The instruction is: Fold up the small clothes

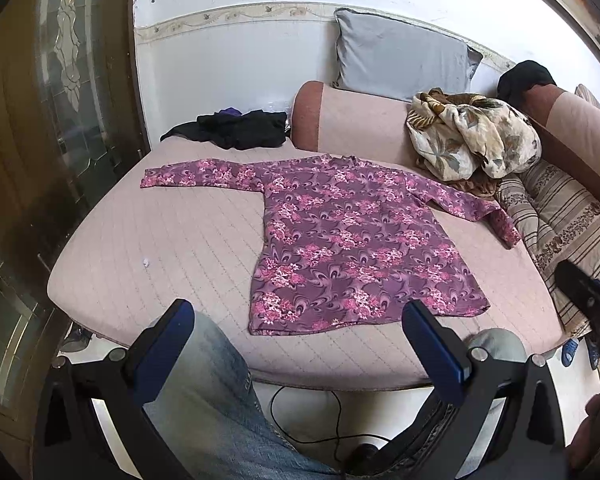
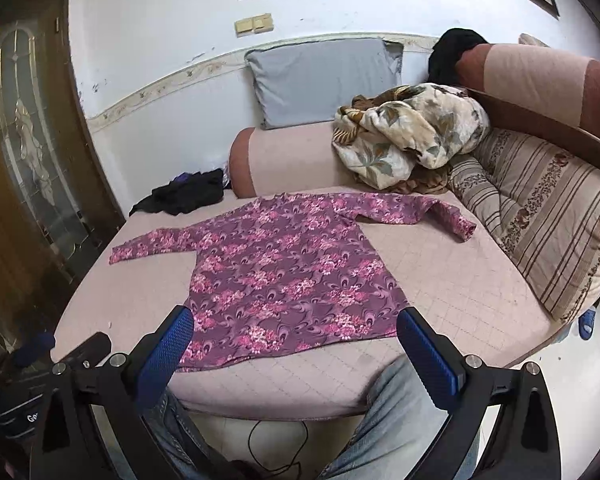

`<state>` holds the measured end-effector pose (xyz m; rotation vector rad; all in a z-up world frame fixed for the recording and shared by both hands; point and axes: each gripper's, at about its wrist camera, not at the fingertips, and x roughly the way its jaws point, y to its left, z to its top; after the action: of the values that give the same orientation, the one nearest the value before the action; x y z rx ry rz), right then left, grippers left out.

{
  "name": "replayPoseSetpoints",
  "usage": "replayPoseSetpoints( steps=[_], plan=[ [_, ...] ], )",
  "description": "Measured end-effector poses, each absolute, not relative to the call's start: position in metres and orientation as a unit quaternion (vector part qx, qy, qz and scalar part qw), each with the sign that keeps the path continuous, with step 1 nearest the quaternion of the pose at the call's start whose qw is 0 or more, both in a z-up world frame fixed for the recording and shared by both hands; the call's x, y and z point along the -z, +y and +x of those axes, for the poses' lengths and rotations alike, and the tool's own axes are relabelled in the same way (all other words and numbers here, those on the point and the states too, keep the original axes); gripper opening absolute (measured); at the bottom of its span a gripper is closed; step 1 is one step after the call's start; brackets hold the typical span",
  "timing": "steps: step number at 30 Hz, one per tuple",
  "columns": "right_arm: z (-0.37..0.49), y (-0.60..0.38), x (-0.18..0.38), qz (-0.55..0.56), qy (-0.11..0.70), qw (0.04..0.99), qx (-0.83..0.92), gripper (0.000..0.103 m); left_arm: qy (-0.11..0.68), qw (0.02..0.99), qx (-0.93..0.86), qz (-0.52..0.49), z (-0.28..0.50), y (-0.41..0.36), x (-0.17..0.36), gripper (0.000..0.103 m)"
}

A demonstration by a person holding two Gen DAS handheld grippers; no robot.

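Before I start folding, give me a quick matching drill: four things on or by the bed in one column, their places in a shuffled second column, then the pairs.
Things:
1. floral purple top
2. black clothes pile
3. grey pillow
4. crumpled floral blanket

Places:
A. upright against the wall
B. heaped at the bolster's right end
C. spread flat mid-mattress
D. far left corner of the mattress

Pairs: 1-C, 2-D, 3-A, 4-B

White wall [image 1: 228, 60], glass-panelled wooden door [image 1: 60, 92], pink mattress [image 1: 160, 248], grey pillow [image 1: 400, 64], light switches [image 2: 254, 25].
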<state>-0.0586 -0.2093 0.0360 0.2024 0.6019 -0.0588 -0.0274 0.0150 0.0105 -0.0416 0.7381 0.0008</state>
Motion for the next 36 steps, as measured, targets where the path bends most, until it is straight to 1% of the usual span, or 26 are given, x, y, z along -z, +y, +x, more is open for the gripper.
replayPoseSetpoints(
  steps=[6, 13, 27, 36],
  plan=[
    [-0.058, -0.221, -0.038, 0.152, 0.252, 0.954, 0.055, 0.103, 0.366, 0.93, -0.005, -0.024, -0.012, 0.021, -0.012, 0.103],
    [-0.028, -0.209, -0.042, 0.091, 0.291, 0.952, 0.02, 0.103, 0.377, 0.926, -0.009, -0.038, 0.014, 0.032, -0.012, 0.103],
    [0.018, -0.198, -0.028, 0.055, 0.322, 0.945, -0.006, 0.103, 0.391, 0.919, -0.011, -0.044, 0.055, 0.035, -0.002, 0.103],
    [0.058, -0.181, -0.007, 0.05, 0.352, 0.934, -0.044, 0.103, 0.423, 0.901, -0.048, -0.089, 0.087, 0.077, 0.024, 0.103]
  ],
)
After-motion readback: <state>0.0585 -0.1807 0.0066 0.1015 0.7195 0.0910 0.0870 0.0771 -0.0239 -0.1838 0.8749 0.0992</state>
